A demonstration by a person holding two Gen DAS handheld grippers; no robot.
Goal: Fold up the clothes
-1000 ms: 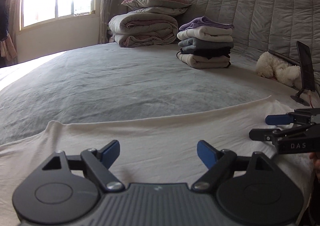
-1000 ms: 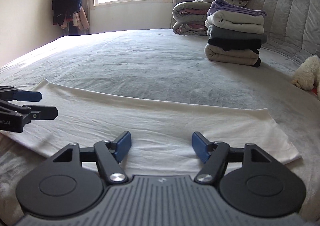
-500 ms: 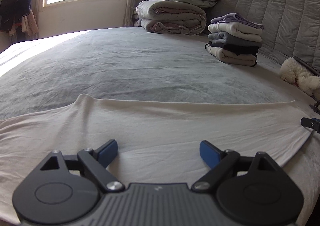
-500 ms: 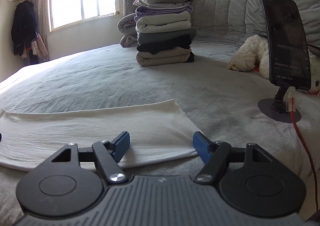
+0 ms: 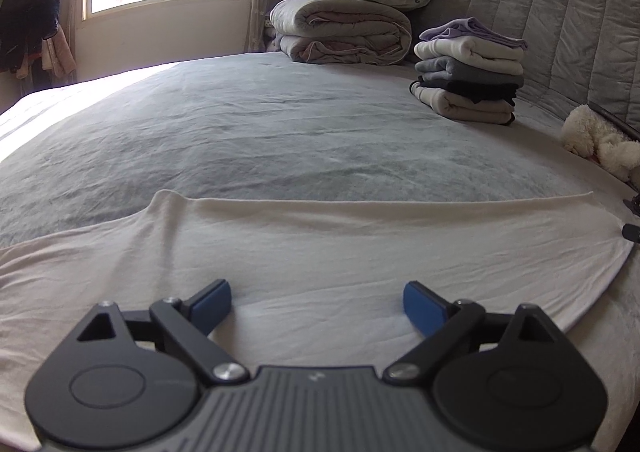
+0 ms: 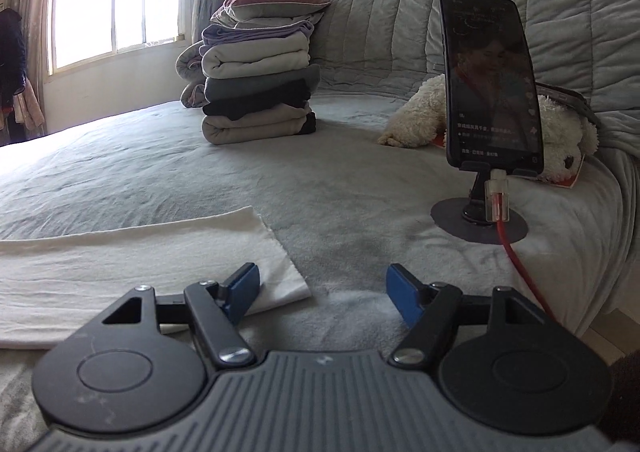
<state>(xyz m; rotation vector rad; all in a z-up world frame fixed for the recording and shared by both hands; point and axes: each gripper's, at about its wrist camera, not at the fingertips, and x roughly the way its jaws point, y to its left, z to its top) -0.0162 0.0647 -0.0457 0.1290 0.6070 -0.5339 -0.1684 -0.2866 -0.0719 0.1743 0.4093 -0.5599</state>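
Observation:
A cream garment (image 5: 340,252) lies flat across the grey bed (image 5: 260,132), folded into a long band. My left gripper (image 5: 318,302) hovers low over its middle, jaws still opening, nothing between the blue pads (image 5: 212,300). In the right wrist view the same cream garment (image 6: 120,252) ends at a corner just under my right gripper (image 6: 322,294). That gripper is open; its left pad (image 6: 242,288) is over the cloth corner, its right pad over bare bedcover. A black tip of the right gripper (image 5: 632,231) shows at the left view's right edge.
A stack of folded clothes (image 6: 256,88) stands near the quilted headboard (image 6: 500,12), with rolled duvets and a pillow (image 5: 352,24) behind. A phone on a stand (image 6: 490,88) with a red cable (image 6: 520,264) and a plush toy (image 6: 560,136) sit to the right.
The right gripper has swung right along the garment to its end corner, bringing the phone into view. The left view turned right and its jaws stand slightly wider.

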